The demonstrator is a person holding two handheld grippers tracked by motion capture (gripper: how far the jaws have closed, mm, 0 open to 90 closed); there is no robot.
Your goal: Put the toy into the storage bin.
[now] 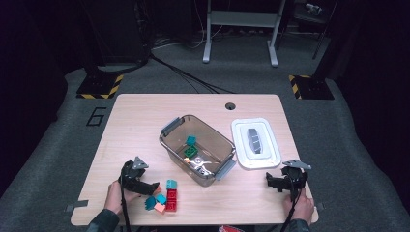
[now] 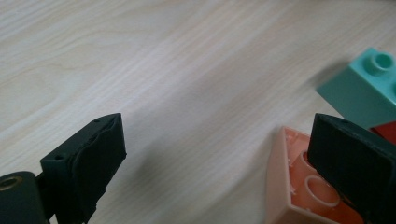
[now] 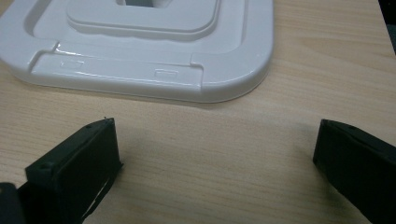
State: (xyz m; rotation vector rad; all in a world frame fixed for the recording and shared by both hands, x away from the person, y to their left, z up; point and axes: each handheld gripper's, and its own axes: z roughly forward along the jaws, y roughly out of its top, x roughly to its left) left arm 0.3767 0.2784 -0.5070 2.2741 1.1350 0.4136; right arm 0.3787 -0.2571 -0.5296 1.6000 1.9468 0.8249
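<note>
I've got the left gripper [image 1: 153, 187] low at the near-left of the table [image 1: 145, 121], jaws spread wide with nothing held. Its right jaw sits over a peach brick [image 2: 292, 186] lying on its side, hollow underside showing; a teal brick [image 2: 362, 88] lies just beyond. From the high view the loose bricks [image 1: 164, 197] cluster just near-left of the clear bin [image 1: 197, 147], which already holds a couple. These look like light, rigid plastic with slick faces, so I'd pinch the peach brick across its two flat sides, not over the studs or the open cavity. The right gripper [image 1: 273, 181] rests near-right, jaws wide apart and empty, just short of the white lid [image 3: 154, 56]. Smooth pale wood tabletop; grey carpet and dark room beyond.
</note>
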